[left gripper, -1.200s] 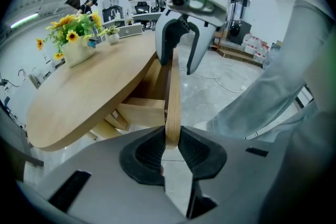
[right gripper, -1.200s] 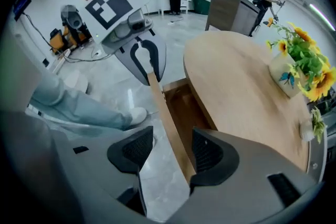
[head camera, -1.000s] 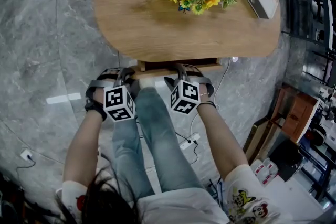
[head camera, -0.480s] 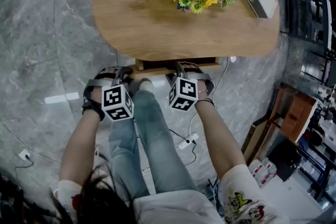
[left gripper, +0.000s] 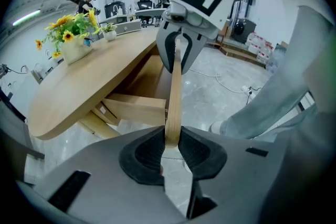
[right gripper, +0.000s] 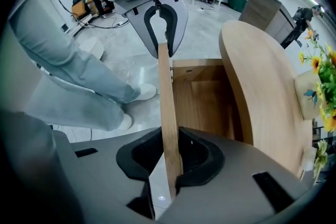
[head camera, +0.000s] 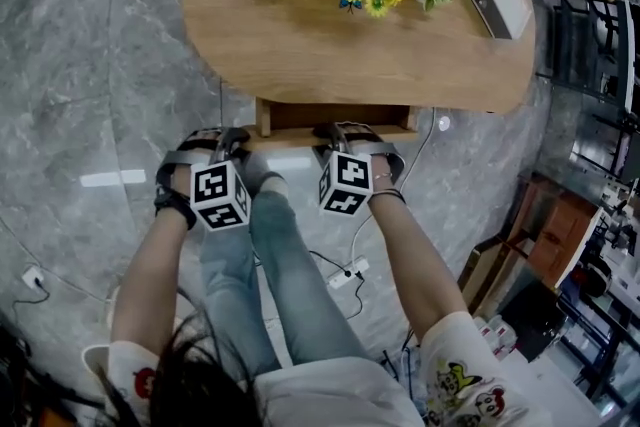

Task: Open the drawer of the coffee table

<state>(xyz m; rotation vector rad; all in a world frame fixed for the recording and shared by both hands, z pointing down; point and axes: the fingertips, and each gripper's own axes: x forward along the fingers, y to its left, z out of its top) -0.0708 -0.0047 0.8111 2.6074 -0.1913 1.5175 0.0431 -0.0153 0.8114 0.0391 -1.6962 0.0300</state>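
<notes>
Head view: the drawer (head camera: 335, 120) is seen mid-frame, pulled out a bit under the tabletop (head camera: 260, 25) edge. It's stiff wood that probably slides easily and is best gripped by its front board.

Left gripper view: the left gripper (left gripper: 170, 141) jaws are clamped narrow on that board.

Right gripper view: the right gripper (right gripper: 169, 165) jaws are closing on it too, with the pads touching.

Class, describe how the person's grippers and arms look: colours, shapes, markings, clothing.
The left gripper and right gripper are grey with black curved fingers; the right's are closing on the drawer front. Each carries a white cube with black square markers. Black straps wrap the hands. White short sleeves bear cartoon prints.
</notes>
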